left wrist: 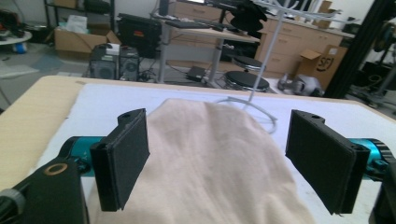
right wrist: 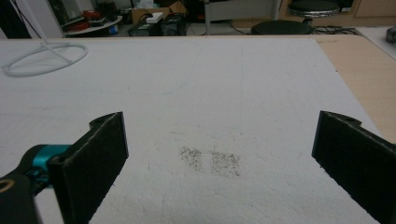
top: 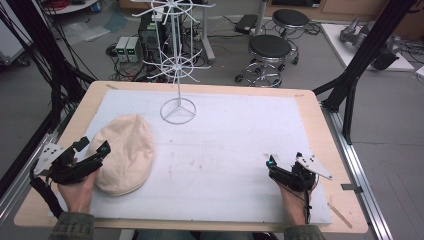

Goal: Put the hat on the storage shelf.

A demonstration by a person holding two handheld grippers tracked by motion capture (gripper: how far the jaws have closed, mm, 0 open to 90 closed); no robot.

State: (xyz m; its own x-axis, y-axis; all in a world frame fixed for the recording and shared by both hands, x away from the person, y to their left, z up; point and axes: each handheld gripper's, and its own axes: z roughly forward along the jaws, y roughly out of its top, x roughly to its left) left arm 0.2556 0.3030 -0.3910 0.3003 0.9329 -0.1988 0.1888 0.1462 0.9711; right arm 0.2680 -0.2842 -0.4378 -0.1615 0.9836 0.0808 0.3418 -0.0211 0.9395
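A beige cloth cap (top: 125, 150) lies on the left part of the white foam mat (top: 240, 135). My left gripper (top: 92, 147) is at the cap's near-left edge, open. In the left gripper view its jaws stand wide apart on either side of the cap (left wrist: 210, 163), not touching it. A white wire hanger stand (top: 176, 65) rises from a ring base (top: 178, 111) at the back middle of the mat. My right gripper (top: 285, 160) rests low over the mat's front right, open. The right gripper (right wrist: 223, 126) has only bare, smudged mat between its jaws.
The mat covers a wooden table (top: 325, 130) with bare wood at its rim. Black frame posts (top: 360, 55) stand at the right rear and left. Two stools (top: 270, 47) and computer boxes (top: 127, 47) sit on the floor beyond the table.
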